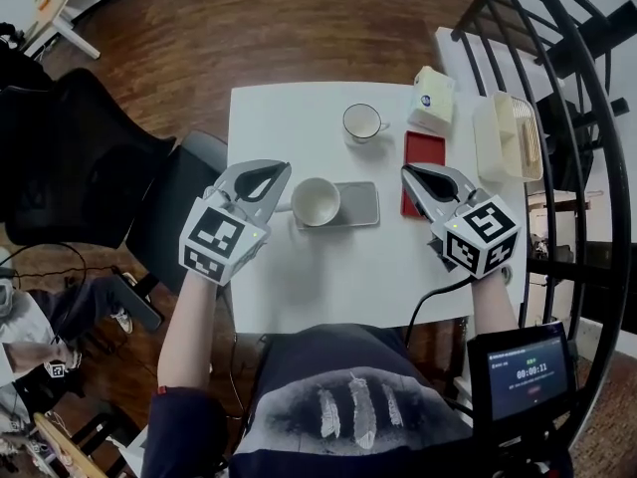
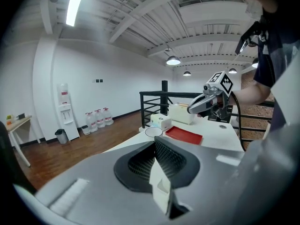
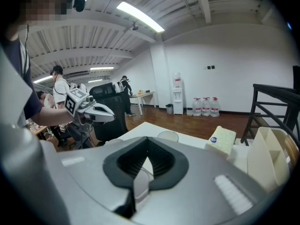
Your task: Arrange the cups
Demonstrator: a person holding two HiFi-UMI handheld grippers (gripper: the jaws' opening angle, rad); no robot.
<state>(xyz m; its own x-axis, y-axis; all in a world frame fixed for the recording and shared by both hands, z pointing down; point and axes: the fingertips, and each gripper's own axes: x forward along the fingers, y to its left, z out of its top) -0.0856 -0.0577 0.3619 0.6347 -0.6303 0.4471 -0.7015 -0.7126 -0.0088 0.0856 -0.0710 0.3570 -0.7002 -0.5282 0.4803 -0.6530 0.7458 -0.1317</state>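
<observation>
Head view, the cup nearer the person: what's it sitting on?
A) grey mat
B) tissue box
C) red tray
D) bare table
A: the near cup sits on the left end of the grey mat. The red tray lies apart to the right, and the other cup stands on the bare table.

Your white surface (image 1: 328,287): grey mat (image 1: 358,205) near centre, with a white cup (image 1: 316,201) on its left end. One handled cup (image 1: 361,122) stands toward the far edge. Red tray (image 1: 425,152) just right of the mat; white box (image 1: 432,100) at the far right corner.
</observation>
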